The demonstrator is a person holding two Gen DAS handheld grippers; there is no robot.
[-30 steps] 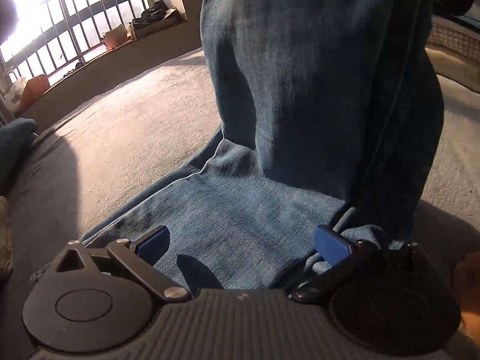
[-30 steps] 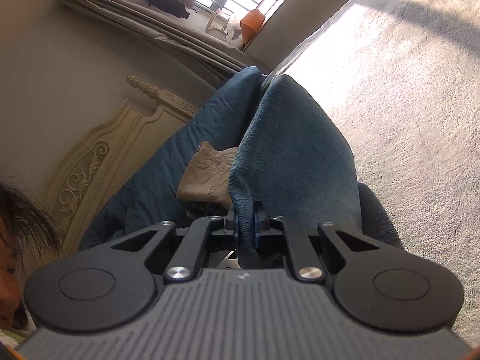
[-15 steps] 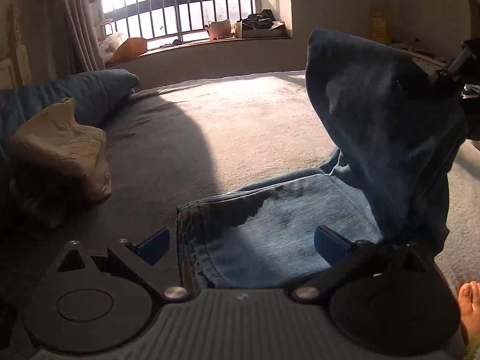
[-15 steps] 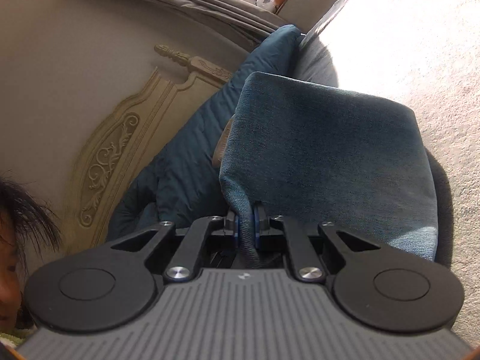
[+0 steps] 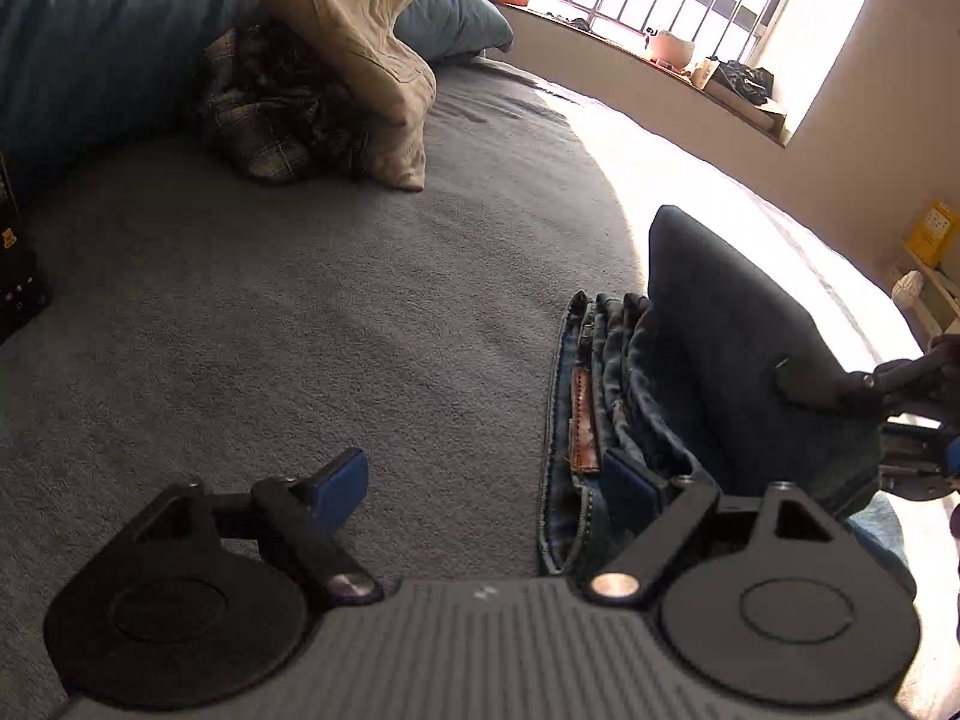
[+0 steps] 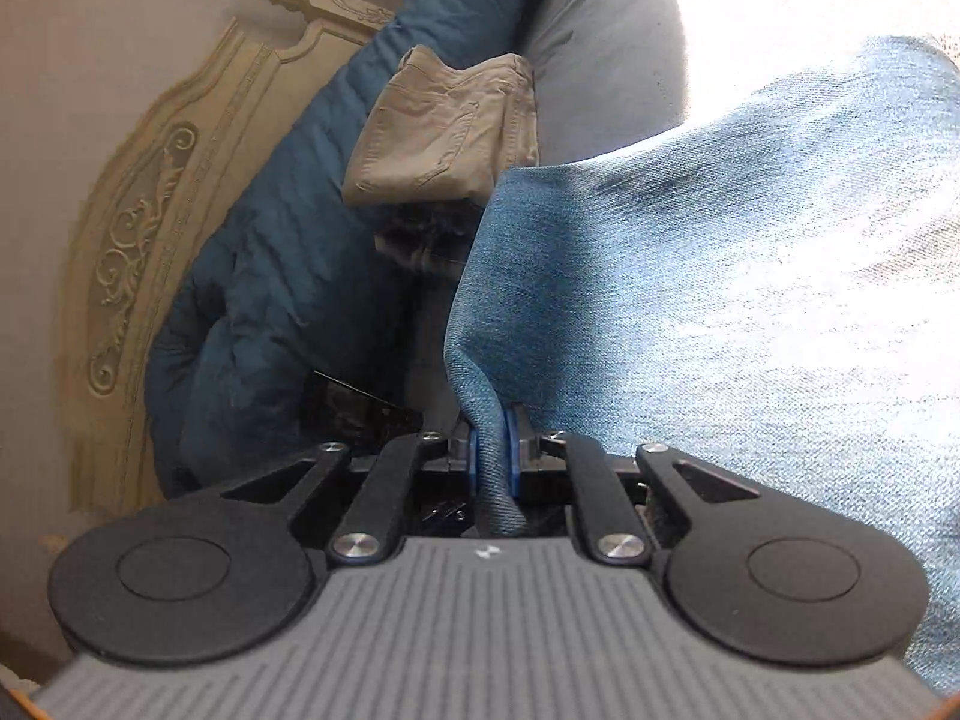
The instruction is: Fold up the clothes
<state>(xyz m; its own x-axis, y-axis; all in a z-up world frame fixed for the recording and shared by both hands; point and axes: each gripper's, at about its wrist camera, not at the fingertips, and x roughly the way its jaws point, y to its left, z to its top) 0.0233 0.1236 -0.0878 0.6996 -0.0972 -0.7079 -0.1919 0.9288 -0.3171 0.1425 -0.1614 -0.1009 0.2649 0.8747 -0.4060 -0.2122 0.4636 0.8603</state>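
We see the bed (image 5: 336,312) first, its grey cover carrying everything. On it by our right side lie the jeans (image 5: 606,414), waistband folded flat, one part lifted (it rises dark against the window light). Near the blue pillow (image 5: 120,42) sits a heap of tan trousers (image 5: 360,42). Our right claw (image 6: 492,450) is clamped on a fold of the jeans, its jaws easing slightly apart. Our left claw (image 5: 486,483) stands wide, closing, with only bed cover between its fingers.

Faded denim jeans (image 6: 720,276), napped grey blanket (image 5: 300,312), matt black plastic jaws
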